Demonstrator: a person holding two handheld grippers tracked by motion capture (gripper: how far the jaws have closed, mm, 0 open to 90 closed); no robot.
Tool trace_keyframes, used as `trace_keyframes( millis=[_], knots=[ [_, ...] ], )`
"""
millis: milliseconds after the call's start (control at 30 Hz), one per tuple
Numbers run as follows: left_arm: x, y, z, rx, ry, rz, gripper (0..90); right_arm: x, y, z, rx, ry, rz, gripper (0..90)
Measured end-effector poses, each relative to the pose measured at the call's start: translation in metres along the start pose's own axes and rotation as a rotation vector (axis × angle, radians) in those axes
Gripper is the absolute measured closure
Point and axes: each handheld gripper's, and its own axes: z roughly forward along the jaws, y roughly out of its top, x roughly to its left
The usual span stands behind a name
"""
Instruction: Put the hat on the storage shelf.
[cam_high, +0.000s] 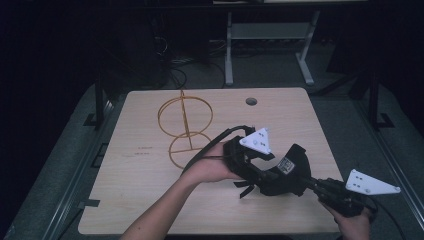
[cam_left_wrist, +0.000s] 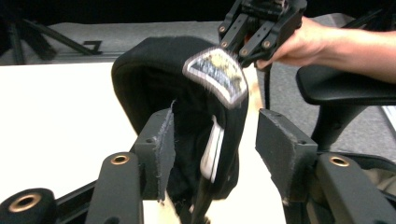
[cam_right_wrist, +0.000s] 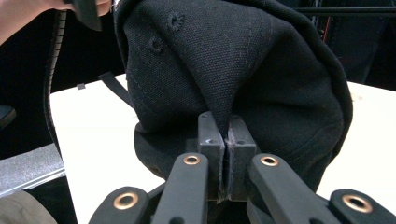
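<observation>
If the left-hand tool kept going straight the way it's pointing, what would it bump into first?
Most likely the black cap. In the left gripper view it hangs right between the left tool's open jaws, so almost at once; the right tool pinches its fabric. Exact depth is unclear.

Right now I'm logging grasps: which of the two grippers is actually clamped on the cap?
The right gripper: its jaws are shut on a fold of the black cap. The left gripper has its jaws open, with the cap's edge between them.
</observation>
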Motion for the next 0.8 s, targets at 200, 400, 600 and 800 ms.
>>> trace_keyframes(
  millis=[200,400,600,800],
  knots=[
    [-0.004,-0.018,-0.02,0.007,0.063,-0.002,41.5,-0.009,0.013,0.002,0.015,0.013,0.015,87.4],
    [-0.006,-0.041,-0.03,0.015,0.094,-0.032,39.2,-0.014,0.023,-0.001,0.051,-0.007,0.002,87.5],
    [-0.008,-0.062,-0.033,0.011,0.12,-0.065,36.9,-0.018,0.03,-0.002,0.064,-0.001,0.007,87.5],
    [-0.01,-0.087,-0.036,0.014,0.142,-0.093,35.9,-0.025,0.044,-0.004,0.087,0.005,0.006,87.5]
  ],
)
